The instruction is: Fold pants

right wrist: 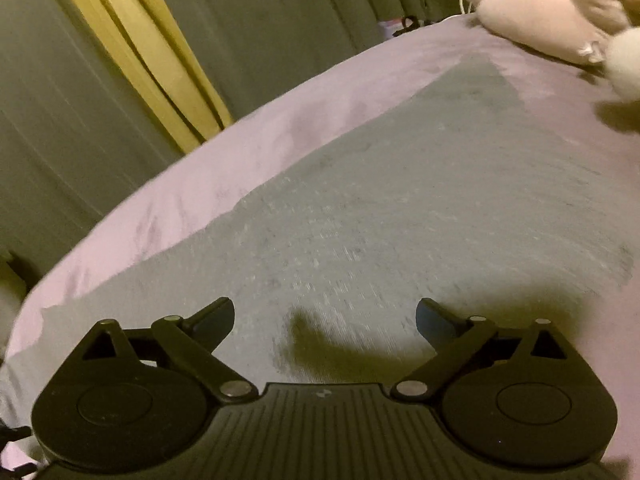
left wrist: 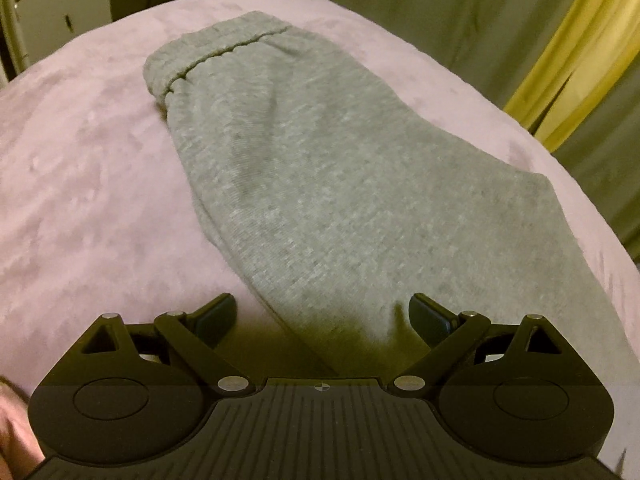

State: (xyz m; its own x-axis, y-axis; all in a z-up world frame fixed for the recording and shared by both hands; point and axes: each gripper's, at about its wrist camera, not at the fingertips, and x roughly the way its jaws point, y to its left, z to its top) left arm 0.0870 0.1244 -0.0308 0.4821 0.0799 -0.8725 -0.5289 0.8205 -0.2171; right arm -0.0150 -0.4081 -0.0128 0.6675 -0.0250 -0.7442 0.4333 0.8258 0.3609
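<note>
Lying lengthwise on the pink bedspread, the grey sweatpants look already halved leg over leg: one long grey strip, with the elastic waistband at the far end in the left wrist view and the cloth running back toward both tools.

Neither gripper holds anything. The left gripper hangs over the near part of the pants with its jaws spread wide, the left edge of the fabric passing between them but untouched by the pads. The right gripper is just as wide open above the grey cloth, only its shadow falling on it; that view is smeared, so finer detail is lost. A pale pillow sits at the head of the bed, olive and yellow curtains hang behind, and a white cabinet stands off in the corner.

To my eye the next step is the crosswise fold. Doing it well means each gripper biting one corner of the same end, pinching through both layers, not just the top one. Then lift together, keep the edge taut between the two, carry it level toward the other end, and lay the edges square before letting go.
</note>
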